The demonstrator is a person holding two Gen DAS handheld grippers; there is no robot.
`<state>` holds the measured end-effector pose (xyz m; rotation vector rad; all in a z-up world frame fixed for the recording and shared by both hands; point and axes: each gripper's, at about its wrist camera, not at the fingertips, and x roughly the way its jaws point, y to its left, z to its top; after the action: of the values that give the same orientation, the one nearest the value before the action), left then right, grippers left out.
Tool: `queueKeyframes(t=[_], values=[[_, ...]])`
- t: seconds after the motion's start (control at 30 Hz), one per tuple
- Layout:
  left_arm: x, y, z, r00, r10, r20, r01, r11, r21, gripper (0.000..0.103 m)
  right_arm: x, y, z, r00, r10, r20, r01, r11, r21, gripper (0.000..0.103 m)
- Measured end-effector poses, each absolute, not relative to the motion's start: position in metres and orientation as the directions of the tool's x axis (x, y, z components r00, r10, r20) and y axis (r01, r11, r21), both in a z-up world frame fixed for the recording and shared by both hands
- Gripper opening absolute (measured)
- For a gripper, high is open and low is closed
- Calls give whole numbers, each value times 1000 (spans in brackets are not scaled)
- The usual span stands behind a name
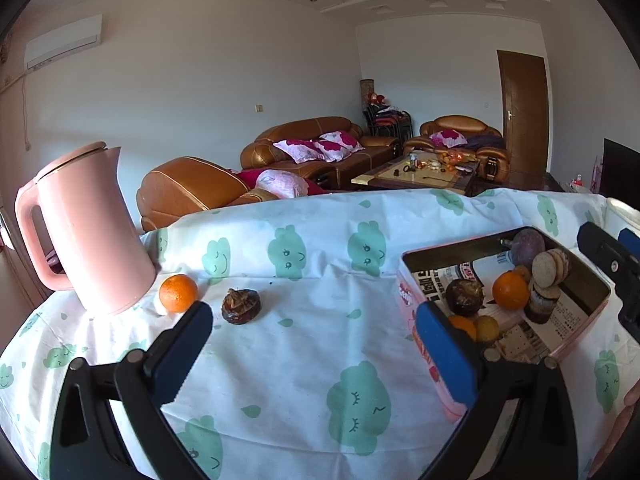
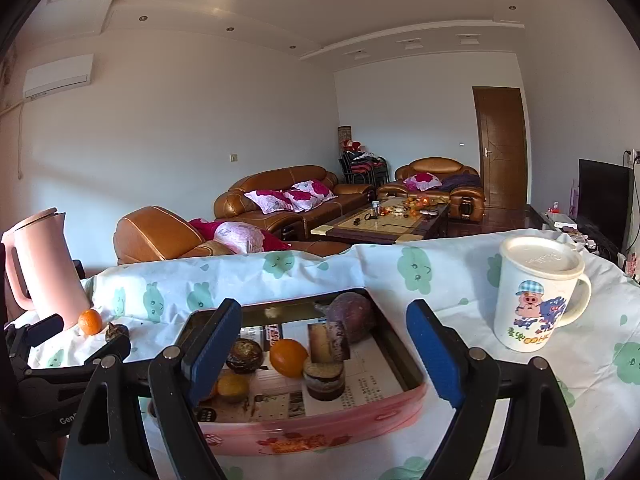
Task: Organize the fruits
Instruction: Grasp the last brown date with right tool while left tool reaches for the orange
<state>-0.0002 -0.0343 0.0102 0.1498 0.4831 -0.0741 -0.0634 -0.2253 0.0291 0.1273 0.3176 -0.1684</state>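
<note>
The pink tin sits near the table's front edge, toward the right, lined with newspaper and holding an orange, a dark brown fruit, a purple fruit and round biscuits. Near the left edge, a loose orange rests just beside a pink kettle, with a dark brown fruit on the cloth close by. A lidded cartoon mug stands right of the tin. The left gripper and the right gripper both hang empty, fingers wide apart.
</note>
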Motion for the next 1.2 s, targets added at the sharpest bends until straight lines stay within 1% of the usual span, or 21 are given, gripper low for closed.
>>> queueKeyframes(t=[0.13,0.3,0.57,0.73,0.9,1.0,1.1,1.2], values=[[3,-22,9,877,-28,-479,109,984,142,103,-54,-202,26,932,-102,-348,145,984,101,86],[9,2,8,879,4,-476,83,983,162,103,-44,-167,25,933,-74,-351,96,994,47,86],[27,49,7,878,69,-473,23,982,186,103,-24,-132,21,922,-2,-387,53,991,123,86],[40,79,7,874,111,-472,-21,981,191,103,-10,-103,19,919,31,-394,21,991,129,86],[58,119,4,847,153,-509,-99,986,131,103,4,-72,18,914,75,-399,-31,993,117,86],[66,141,-1,823,184,-538,-144,983,115,103,17,-59,15,899,97,-427,-46,991,128,86],[73,157,-5,792,288,-539,-228,957,176,103,31,-50,12,880,118,-461,-58,988,141,86],[79,168,-9,761,325,-561,-265,946,188,103,53,-39,4,842,153,-517,-83,984,156,86]])
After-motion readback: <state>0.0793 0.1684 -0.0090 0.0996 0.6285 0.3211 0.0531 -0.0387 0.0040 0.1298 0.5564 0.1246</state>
